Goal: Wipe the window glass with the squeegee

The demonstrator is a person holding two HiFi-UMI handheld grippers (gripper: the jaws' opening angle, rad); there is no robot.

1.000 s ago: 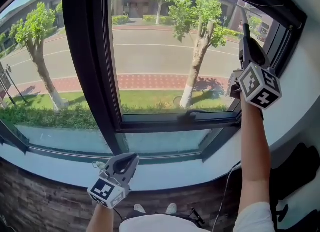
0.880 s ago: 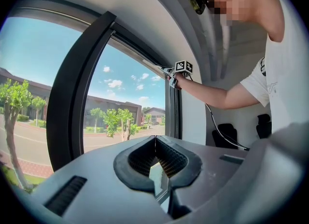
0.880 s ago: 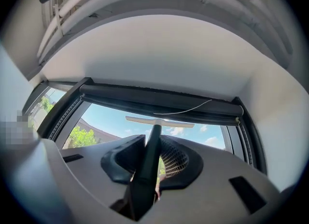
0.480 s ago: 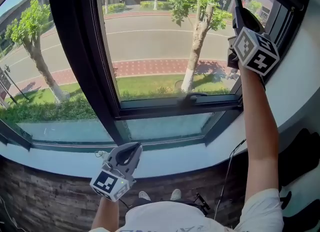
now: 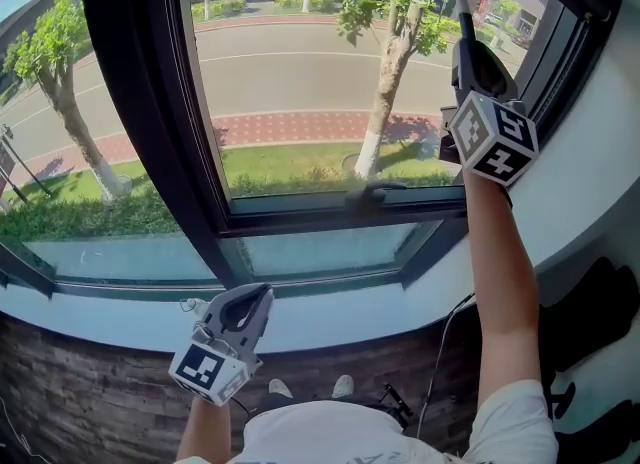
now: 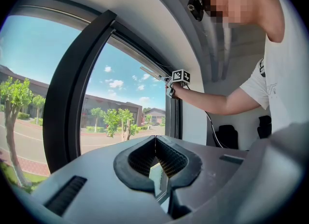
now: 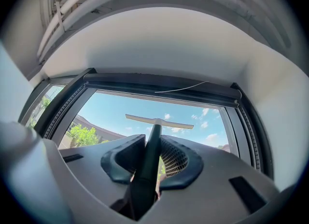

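The squeegee (image 7: 152, 143) was mostly cut off in the head view, where only its dark handle rose from the right gripper (image 5: 468, 57) towards the picture's top edge. In the right gripper view the jaws pinched that handle from both sides, and the pale blade (image 7: 159, 120) lay crosswise high against the window glass (image 5: 320, 82), just below the top of the dark frame (image 5: 140, 102). Whether its edge actually touched the pane could not be told. The left gripper (image 5: 248, 304) hung low in front of the white sill (image 5: 330, 324), well apart from the squeegee. Its jaws were pressed together at the tips with nothing between them. A black shape (image 5: 590, 337) at the right edge of the head view was too dark to identify. A thin cable (image 5: 447, 347) ran down beside the raised arm (image 5: 505, 282). Under the sill was a dark brick wall (image 5: 60, 382), and the white reveal curved up around the window. Through the glass lay a road (image 5: 300, 67), a strip of grass (image 5: 290, 167) and several trees (image 5: 385, 72) in bright sun.
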